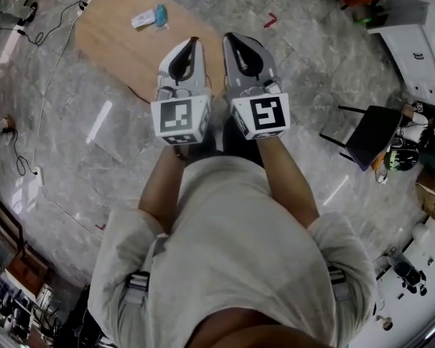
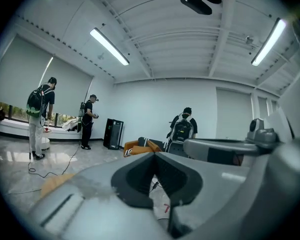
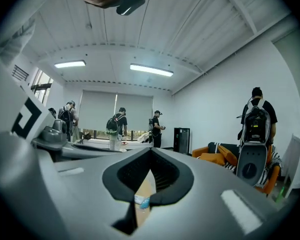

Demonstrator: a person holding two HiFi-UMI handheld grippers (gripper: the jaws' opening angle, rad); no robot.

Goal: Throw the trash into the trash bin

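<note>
Light is being reflected by the glossy stone floor around the matt wooden table; above the table, matt grey plastic is being shown by the left gripper.

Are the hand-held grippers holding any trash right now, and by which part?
Nothing is held. The left hand-held gripper and the right hand-held gripper are both shut and empty; the trash lies on the wooden table.
</note>
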